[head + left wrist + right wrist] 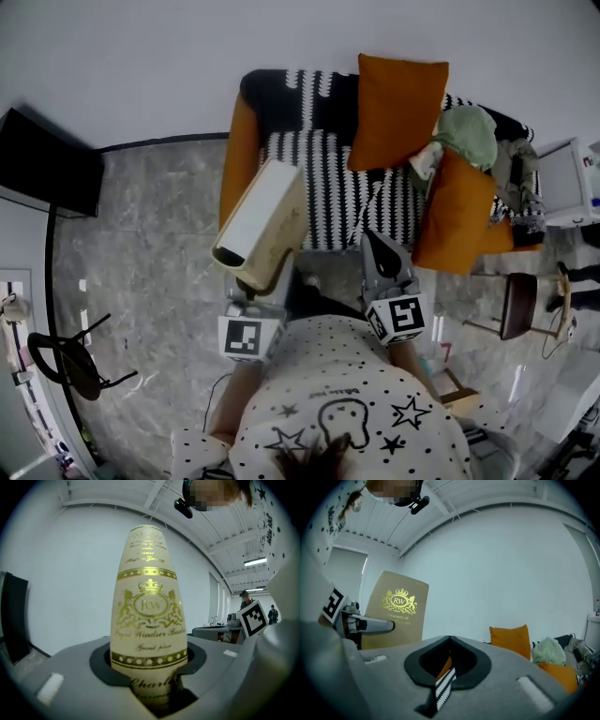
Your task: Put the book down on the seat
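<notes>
Cream-and-gold book point(264, 223) sat pinched in our left gripper point(253, 286) over the front-left corner of the striped seat point(323, 183), right gripper point(378, 246) pressed together empty, so we wanted it lowered flat, released late.

Gold lettering on book point(149, 620) spine: "RW" monogram set under crown; script line below partly read as "Windser Books"; then "Grand place"; lowest word cut off at "Charl". On front cover point(396, 609): "RW" crest repeated, "Treasury of" read beneath, rest too small. Small print on shirt point(349, 398) not legible.
</notes>
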Action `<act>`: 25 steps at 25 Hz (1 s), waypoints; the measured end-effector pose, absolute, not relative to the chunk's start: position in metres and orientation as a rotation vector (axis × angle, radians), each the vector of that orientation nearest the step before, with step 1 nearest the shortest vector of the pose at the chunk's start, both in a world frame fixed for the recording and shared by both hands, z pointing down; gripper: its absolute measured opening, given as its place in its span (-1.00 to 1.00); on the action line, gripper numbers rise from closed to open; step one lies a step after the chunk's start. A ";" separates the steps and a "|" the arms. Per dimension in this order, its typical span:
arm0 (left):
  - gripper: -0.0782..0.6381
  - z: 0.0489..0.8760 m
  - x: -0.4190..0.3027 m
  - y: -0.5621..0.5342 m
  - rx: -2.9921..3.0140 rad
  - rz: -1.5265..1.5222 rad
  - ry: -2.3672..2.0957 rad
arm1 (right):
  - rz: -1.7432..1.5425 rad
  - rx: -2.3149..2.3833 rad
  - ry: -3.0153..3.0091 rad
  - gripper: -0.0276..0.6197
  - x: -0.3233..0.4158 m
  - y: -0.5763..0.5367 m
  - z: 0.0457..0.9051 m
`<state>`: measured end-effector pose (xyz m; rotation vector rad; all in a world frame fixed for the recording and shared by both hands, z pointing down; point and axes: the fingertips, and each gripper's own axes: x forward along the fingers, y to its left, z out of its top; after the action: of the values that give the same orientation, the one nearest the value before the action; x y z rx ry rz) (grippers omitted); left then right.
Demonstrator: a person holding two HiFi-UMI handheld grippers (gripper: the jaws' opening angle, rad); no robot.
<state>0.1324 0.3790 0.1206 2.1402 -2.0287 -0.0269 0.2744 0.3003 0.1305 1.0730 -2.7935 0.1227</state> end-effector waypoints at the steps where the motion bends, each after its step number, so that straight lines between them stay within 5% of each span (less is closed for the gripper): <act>1: -0.16 0.118 0.134 0.373 2.151 -0.022 -2.019 | 0.109 1.086 -2.796 -0.91 0.273 0.294 0.127; 25: -0.16 0.106 0.038 0.295 2.208 -0.049 -1.921 | 0.082 1.231 -2.708 -0.91 0.189 0.230 0.114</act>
<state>0.0377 0.2951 0.1060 2.2079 -1.9211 -0.0491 0.1891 0.2302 0.1141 1.2314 -2.7079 0.0818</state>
